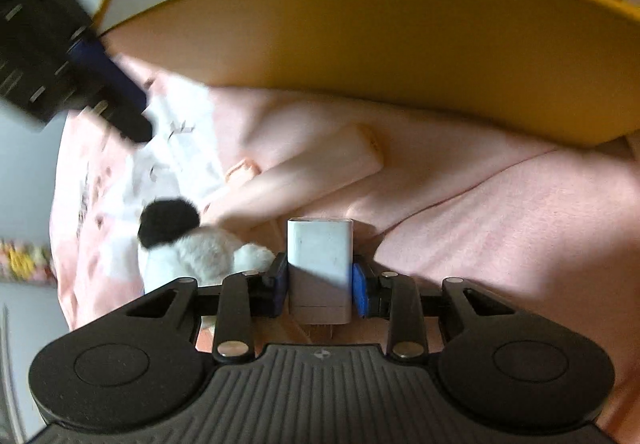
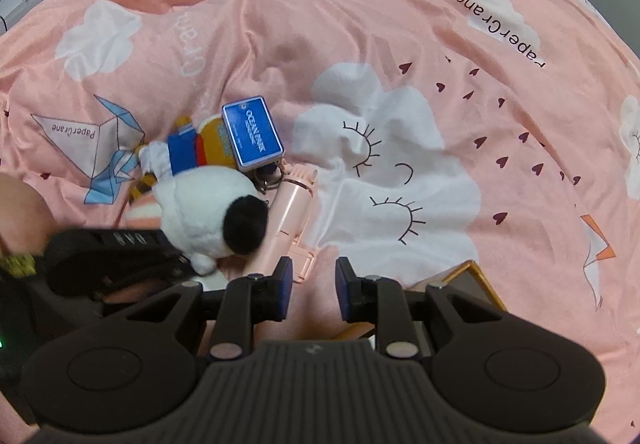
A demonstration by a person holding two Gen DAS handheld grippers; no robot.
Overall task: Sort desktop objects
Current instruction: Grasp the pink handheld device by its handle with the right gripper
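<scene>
Fingers (image 1: 282, 284) grip one white charger (image 1: 319, 268).

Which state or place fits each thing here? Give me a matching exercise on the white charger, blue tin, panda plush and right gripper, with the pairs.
Things:
1. white charger
2. blue tin
3. panda plush
4. right gripper

States or places:
A. lying on an orange soft toy
B. nothing between its fingers
C. beside the pink handheld fan
D. clamped between the left gripper fingers

Pairs: 1-D, 2-A, 3-C, 4-B
</scene>
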